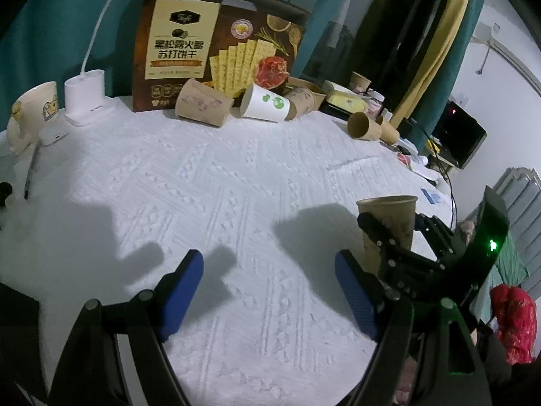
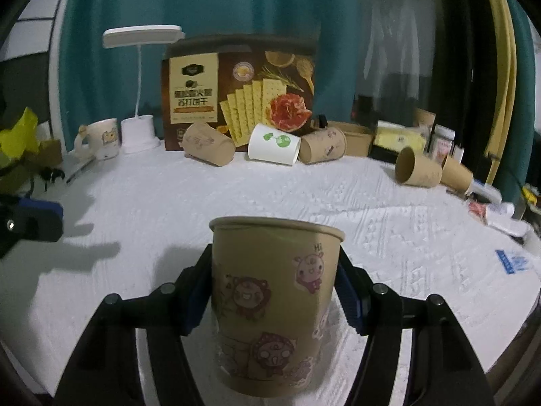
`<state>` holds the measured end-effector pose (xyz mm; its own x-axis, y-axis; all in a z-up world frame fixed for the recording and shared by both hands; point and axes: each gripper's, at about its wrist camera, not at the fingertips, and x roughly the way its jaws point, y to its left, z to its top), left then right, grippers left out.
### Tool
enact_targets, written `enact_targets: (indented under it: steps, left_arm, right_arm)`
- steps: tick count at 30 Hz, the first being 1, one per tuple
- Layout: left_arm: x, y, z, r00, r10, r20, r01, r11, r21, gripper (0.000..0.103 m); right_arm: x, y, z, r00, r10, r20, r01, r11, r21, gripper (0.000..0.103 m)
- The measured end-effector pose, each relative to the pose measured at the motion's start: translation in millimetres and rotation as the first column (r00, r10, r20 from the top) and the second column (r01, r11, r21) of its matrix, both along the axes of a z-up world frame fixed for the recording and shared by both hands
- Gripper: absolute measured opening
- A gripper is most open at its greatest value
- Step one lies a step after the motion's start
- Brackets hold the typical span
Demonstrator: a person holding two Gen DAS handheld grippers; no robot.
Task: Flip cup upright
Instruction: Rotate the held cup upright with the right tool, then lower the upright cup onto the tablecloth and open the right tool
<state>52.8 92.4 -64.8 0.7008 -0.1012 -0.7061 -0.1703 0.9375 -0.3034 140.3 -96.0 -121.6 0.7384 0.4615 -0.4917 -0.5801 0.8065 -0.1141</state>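
- Left wrist view: left claw [image 1: 268,287] empty, blue pads spread apart over bare white cloth on the desk [image 1: 219,186], angled down at it
- Same view: brown cup [image 1: 389,226] off to the right of the left claw, mouth up, clamped in the right claw [image 1: 389,237] that reaches in from the right edge
- Same view: other cups lying on their sides far back by the cracker box [image 1: 216,47], a white cup [image 1: 265,103] among them, well apart from both claws
- Right wrist view: right claw [image 2: 274,291] closed on the brown cup [image 2: 274,291], one pad on each side of its wall, about halfway up
- Same view: cup's long axis close to upright, tilted slightly, rim on top, base pointing down toward the cloth; base on the cloth or just above, cannot tell
- Same view: left claw [image 2: 40,216] only at the left edge, well apart from the cup
- Judgement: right hand the one in charge; next move hinges on bringing the base flat down, straight below the grip, before letting go
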Motion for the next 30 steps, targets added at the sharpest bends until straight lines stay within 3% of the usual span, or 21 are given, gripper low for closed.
enact_targets:
  steps: [7,12,15,20,30]
  left_arm:
    - [-0.2,-9.2,-1.7,1.000,-0.028,-0.005,0.028,1.000,0.003,0.080]
    - [0.9,-12.3,-4.1,0.999,-0.032,-0.019,0.032,0.999,0.016,0.080]
    - [1.8,-8.8,-1.3,1.000,-0.014,-0.015,0.015,1.000,0.020,0.080]
    - [-0.7,-4.8,3.1,1.000,0.007,-0.002,-0.007,1.000,0.028,0.080]
    - [-3.3,-6.7,-0.9,1.000,-0.003,-0.011,0.003,1.000,0.017,0.080]
  right_arm:
    - [-27.6,-27.0,-0.9,0.998,-0.020,0.063,0.013,0.995,0.100,0.062]
    - [-42.8,-27.9,6.1,0.987,0.046,0.157,-0.072,0.984,0.163,0.065]
    - [-39.4,-18.6,5.1,0.987,0.071,0.143,-0.092,0.985,0.146,0.071]
    - [-36.8,-23.4,-6.6,0.994,0.070,0.086,-0.082,0.986,0.143,0.071]
    - [-43.1,-29.2,-8.9,0.996,0.061,0.072,-0.069,0.991,0.115,0.071]
